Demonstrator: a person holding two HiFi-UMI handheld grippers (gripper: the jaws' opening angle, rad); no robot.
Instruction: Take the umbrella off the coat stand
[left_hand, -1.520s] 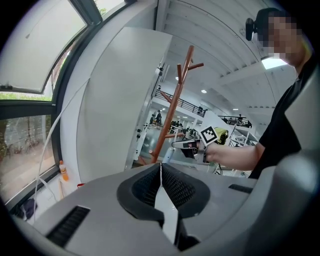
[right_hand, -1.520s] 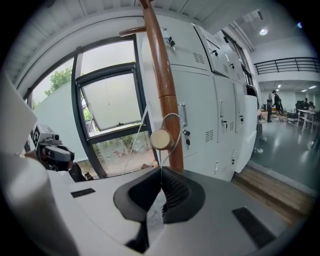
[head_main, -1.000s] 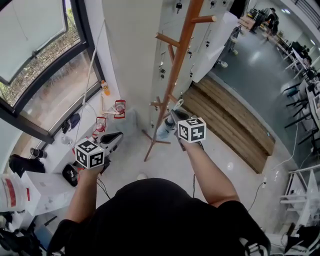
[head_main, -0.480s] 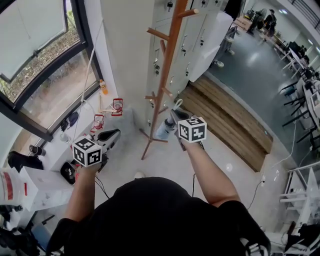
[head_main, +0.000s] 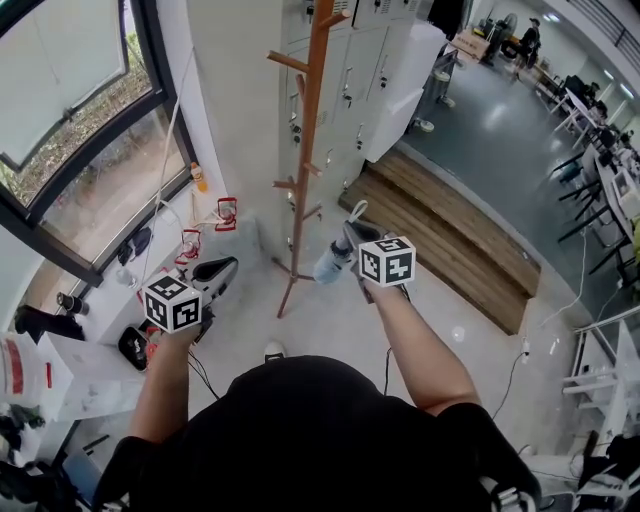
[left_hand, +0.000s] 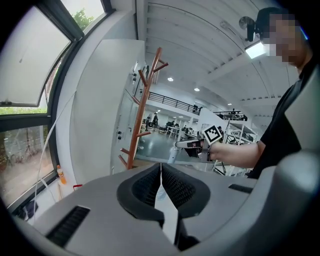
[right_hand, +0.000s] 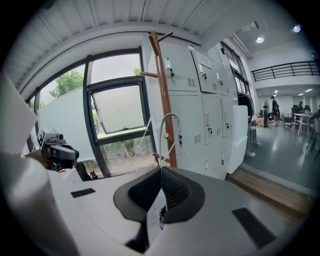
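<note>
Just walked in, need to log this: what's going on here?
A person faces a tall brown wooden coat stand, a gripper in each hand. The right gripper is shut on a pale folded umbrella with a white wrist loop, held clear of the stand's pegs, so it is already off. The left gripper is shut and empty, off to the side.

A big dark-framed window (head_main: 70, 120) fills the left wall, letting daylight in. White lockers (head_main: 372, 60) stand on the far side, with a low wooden platform (head_main: 460, 245) before them. The floor (head_main: 330, 322) is pale, and desks (head_main: 612, 140) stand far right.
</note>
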